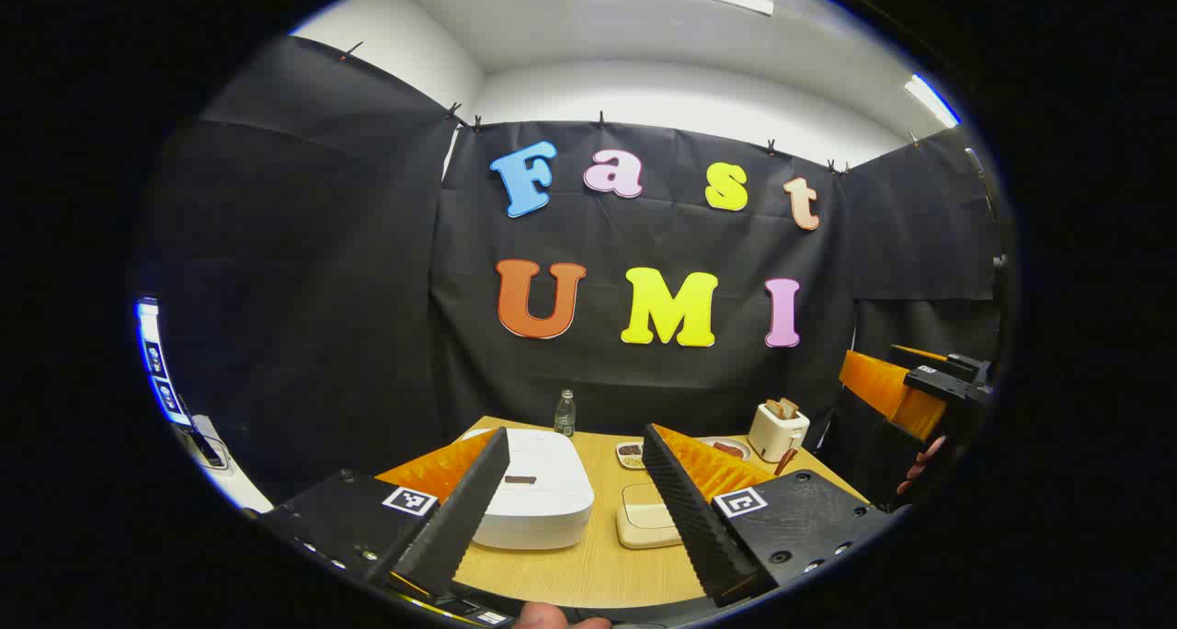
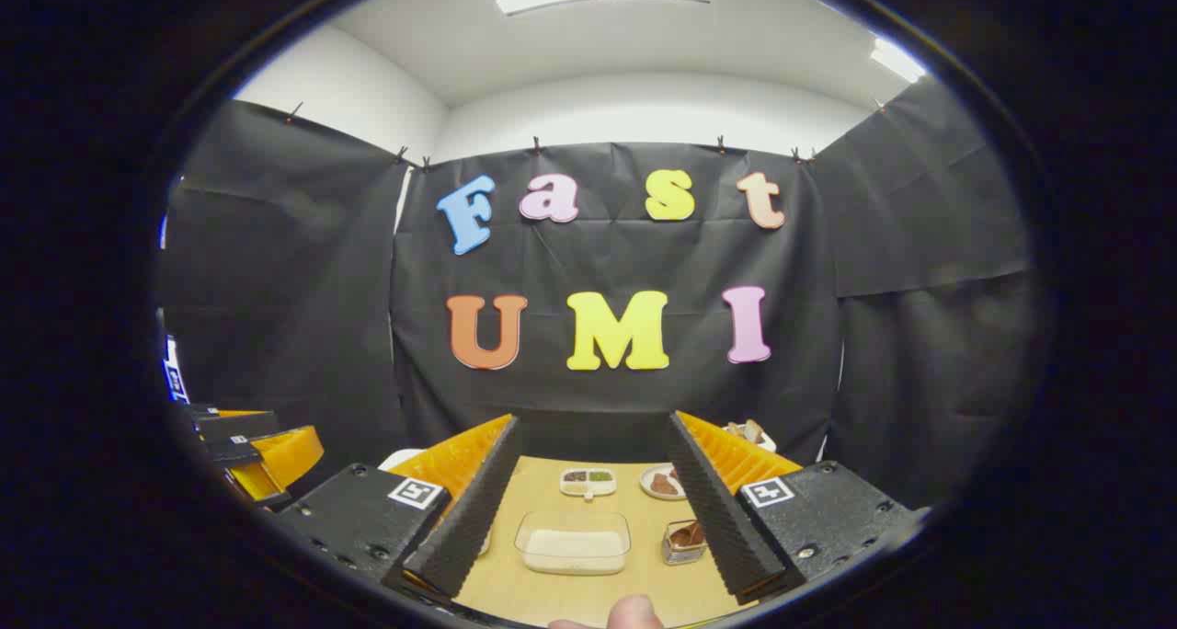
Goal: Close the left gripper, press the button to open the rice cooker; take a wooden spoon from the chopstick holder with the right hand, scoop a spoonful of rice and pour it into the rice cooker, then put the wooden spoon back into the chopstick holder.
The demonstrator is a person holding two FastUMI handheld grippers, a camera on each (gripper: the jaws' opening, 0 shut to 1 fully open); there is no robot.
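Note:
The white rice cooker [image 1: 538, 491] stands on the wooden table [image 1: 588, 569] with its lid down and a dark button [image 1: 519, 478] on top. My left gripper [image 1: 577, 440] hovers open above the near table edge, the cooker behind its left finger. In the right gripper view, a clear container of white rice [image 2: 572, 542] lies between the fingers of my open right gripper [image 2: 593, 422], which holds nothing. A small holder with a brown wooden spoon [image 2: 685, 539] stands just right of the rice, partly hidden by the right finger. The right gripper [image 1: 929, 390] also shows off the table's right side.
A bottle [image 1: 565, 413] stands at the back behind the cooker. A toaster with bread [image 1: 778, 429], a plate [image 2: 662, 480] and a small divided dish [image 2: 588, 482] sit toward the back right. A thumb [image 2: 634, 611] shows at the bottom edge. Black cloth walls close in the table.

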